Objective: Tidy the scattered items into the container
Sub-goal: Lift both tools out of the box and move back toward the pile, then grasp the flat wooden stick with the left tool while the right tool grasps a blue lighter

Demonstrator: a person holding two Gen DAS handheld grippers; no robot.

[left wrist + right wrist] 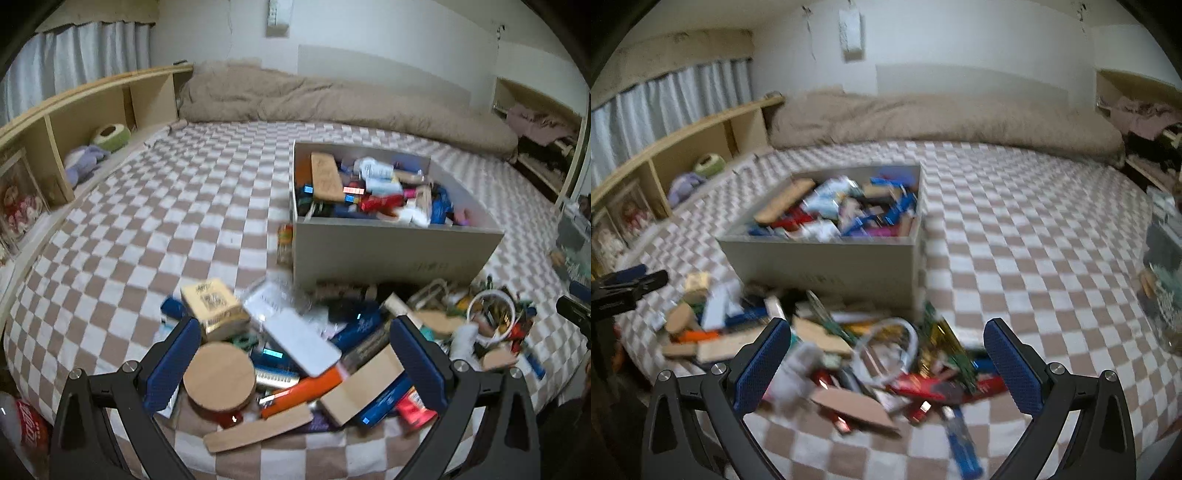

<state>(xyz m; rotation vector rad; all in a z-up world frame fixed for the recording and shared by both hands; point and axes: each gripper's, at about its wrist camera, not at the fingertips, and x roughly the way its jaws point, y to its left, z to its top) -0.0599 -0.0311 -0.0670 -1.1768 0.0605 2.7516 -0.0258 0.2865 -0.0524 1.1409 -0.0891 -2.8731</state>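
A grey box sits on the checkered bed, filled with several small packages. In front of it lies a heap of scattered items: a round wooden lid, a tan carton, a white flat case, an orange tube, a white ring. My left gripper is open above the left part of the heap, holding nothing. My right gripper is open above the right part, over the white ring, a red pack and a cardboard piece. The right wrist view is blurred.
A wooden shelf unit with soft toys runs along the bed's left side. A beige duvet lies bunched at the far end. Bare checkered blanket spreads right of the box. A red-labelled bottle shows at lower left.
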